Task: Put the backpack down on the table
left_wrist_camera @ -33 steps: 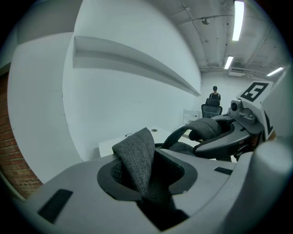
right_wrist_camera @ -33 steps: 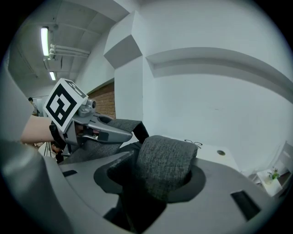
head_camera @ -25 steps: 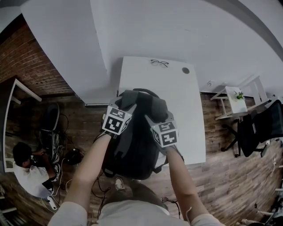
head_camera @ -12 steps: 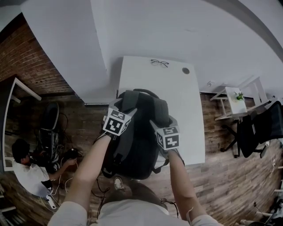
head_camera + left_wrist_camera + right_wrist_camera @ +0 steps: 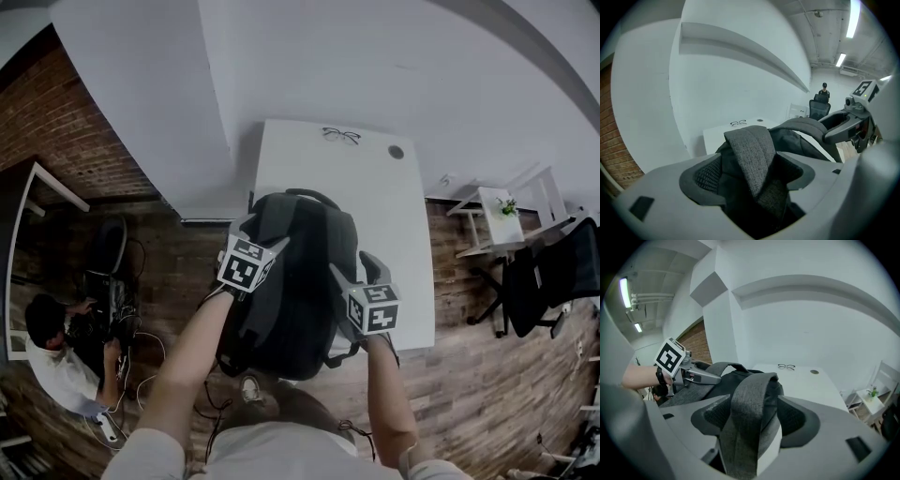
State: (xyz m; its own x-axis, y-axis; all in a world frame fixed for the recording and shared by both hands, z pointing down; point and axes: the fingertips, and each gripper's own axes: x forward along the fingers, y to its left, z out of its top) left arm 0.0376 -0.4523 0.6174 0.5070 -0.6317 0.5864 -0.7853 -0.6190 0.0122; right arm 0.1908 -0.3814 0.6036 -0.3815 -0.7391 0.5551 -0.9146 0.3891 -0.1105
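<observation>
A dark grey backpack [image 5: 300,272] lies on the white table [image 5: 398,211], its lower end hanging over the near edge. My left gripper [image 5: 255,231] is at its left shoulder strap [image 5: 749,157]. The jaws are opening, and the strap lies loose between them with the pads off it. My right gripper [image 5: 359,273] is at the bag's right side with the other strap [image 5: 751,399] draped between its jaws. They are opening too, with gaps on both sides. Each gripper shows in the other's view: the right gripper [image 5: 843,125] and the left gripper [image 5: 701,373].
A pair of glasses [image 5: 338,135] and a round cable hole [image 5: 396,151] are at the table's far end, by the white wall. A person [image 5: 56,352] sits on the floor at left among cables. A small white side table [image 5: 502,214] and a black chair [image 5: 553,272] stand at right.
The right gripper has slid right and toward me, off the top of the backpack. Both grippers' jaws have spread wider. The backpack has settled lower and flatter on the table.
</observation>
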